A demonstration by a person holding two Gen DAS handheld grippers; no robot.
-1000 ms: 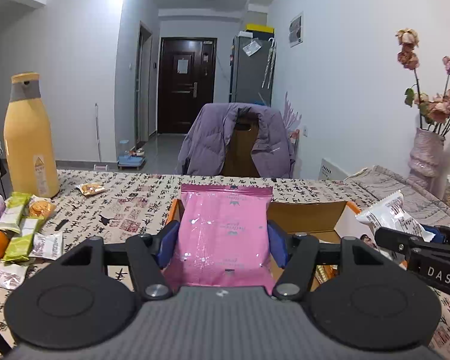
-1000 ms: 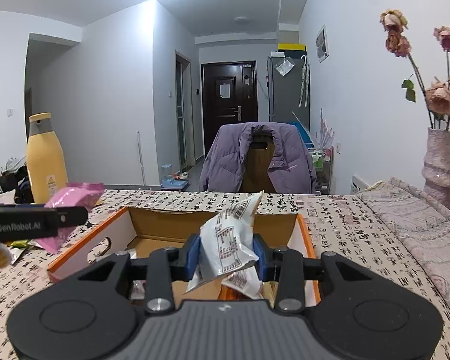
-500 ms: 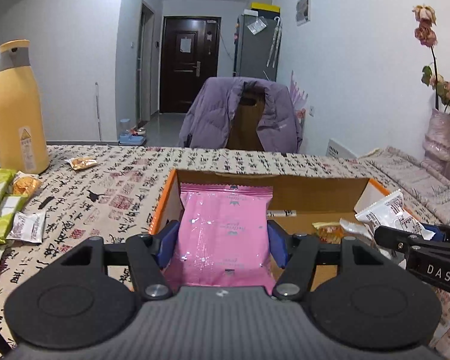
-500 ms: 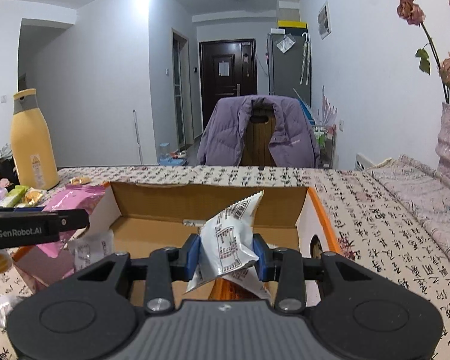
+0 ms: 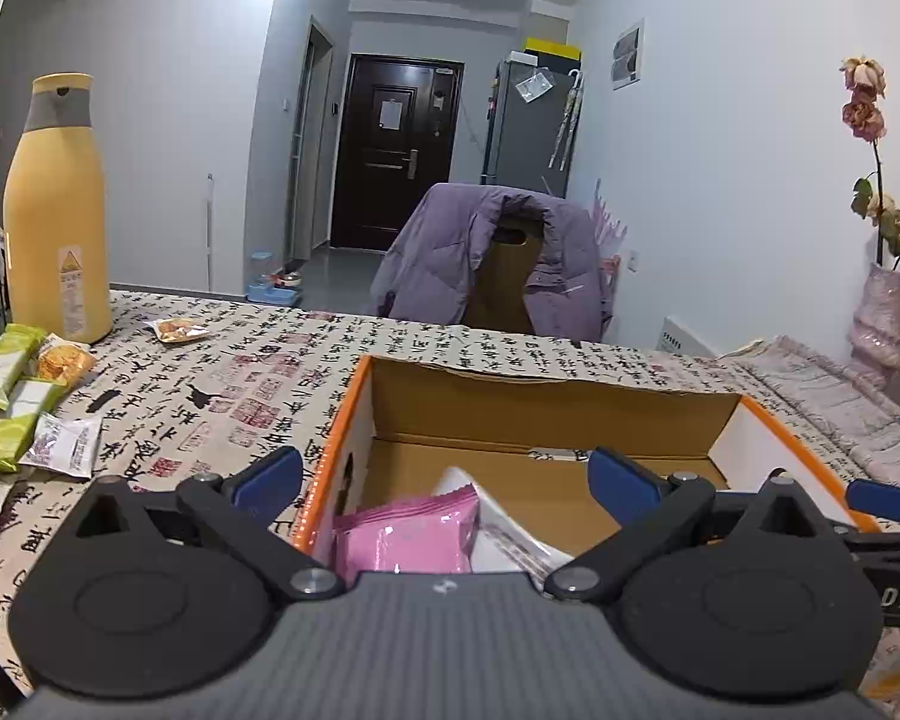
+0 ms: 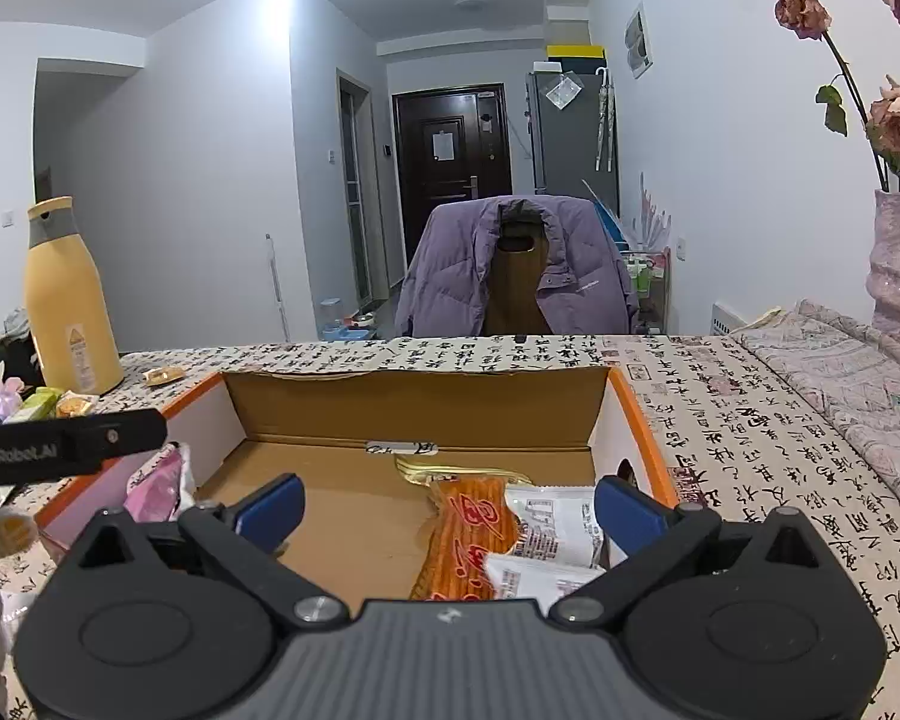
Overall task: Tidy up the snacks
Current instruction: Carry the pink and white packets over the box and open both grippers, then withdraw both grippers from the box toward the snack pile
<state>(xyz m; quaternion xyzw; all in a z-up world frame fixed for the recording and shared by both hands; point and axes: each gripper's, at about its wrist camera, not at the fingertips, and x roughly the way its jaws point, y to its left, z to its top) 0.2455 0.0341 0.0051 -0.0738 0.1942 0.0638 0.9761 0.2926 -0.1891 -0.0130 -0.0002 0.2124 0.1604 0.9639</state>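
Observation:
An orange-rimmed cardboard box (image 5: 540,414) lies open on the table under both grippers. My left gripper (image 5: 447,474) has its jaws opening wide. The pink packet (image 5: 408,534) lies loose below them in the box's left end, touching neither pad. My right gripper (image 6: 448,507) is also opening over the same box (image 6: 420,408), nothing pressed between its blue pads. A white printed packet (image 6: 558,525) rests in the box's right end beside an orange snack bag (image 6: 468,534). The pink packet (image 6: 156,483) shows again at the box's left.
A tall yellow bottle (image 5: 57,210) stands at the table's far left, with several loose snack packets (image 5: 12,396) before it. A vase of dried roses (image 6: 897,276) stands at the right edge. A chair draped with a purple jacket (image 5: 498,264) faces the far side.
Both grippers have opened wide. The pink packet and the white packet have dropped from the pads into the box. Both hands sank toward the box earlier, then held still.

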